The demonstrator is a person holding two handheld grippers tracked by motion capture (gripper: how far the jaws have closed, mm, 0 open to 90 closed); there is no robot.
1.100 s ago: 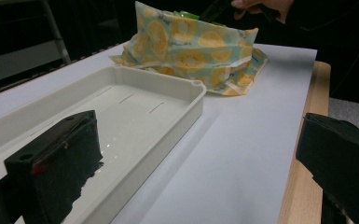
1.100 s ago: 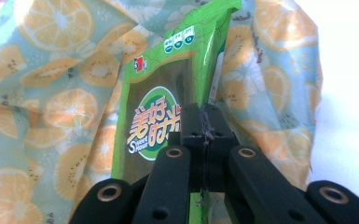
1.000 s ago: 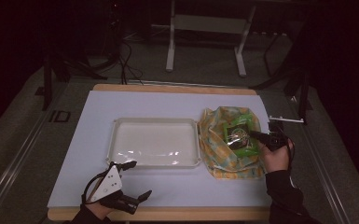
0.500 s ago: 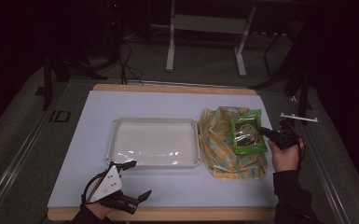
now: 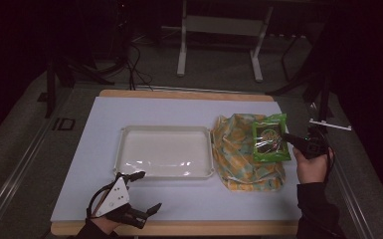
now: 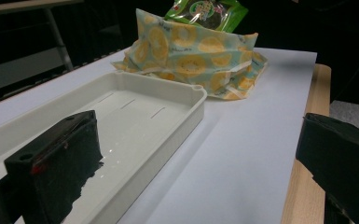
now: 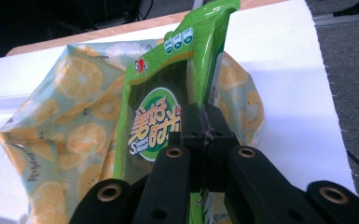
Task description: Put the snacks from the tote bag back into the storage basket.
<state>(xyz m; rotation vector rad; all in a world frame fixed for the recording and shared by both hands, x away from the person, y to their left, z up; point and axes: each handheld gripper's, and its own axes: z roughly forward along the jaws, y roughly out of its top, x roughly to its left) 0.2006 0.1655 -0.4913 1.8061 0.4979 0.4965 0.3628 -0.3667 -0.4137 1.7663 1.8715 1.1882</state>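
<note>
The green snack packet [image 5: 270, 138] is pinched by the closed right hand-held gripper [image 5: 289, 139] above the patterned bag [image 5: 239, 159]; the white tray [image 5: 129, 134] lies leftward, beside the open, empty left hand-held gripper [image 5: 144, 191].

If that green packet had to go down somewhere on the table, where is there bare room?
Inside the white tray, which lies bare. Also the white mat's far strip beyond the tray, and the near strip between tray and left claw. The right side is crowded: the orange-print bag lies under the green snack packet.

Jaws pinch the green snack packet [image 7: 168, 107] above the orange-print bag [image 7: 74, 121].
</note>
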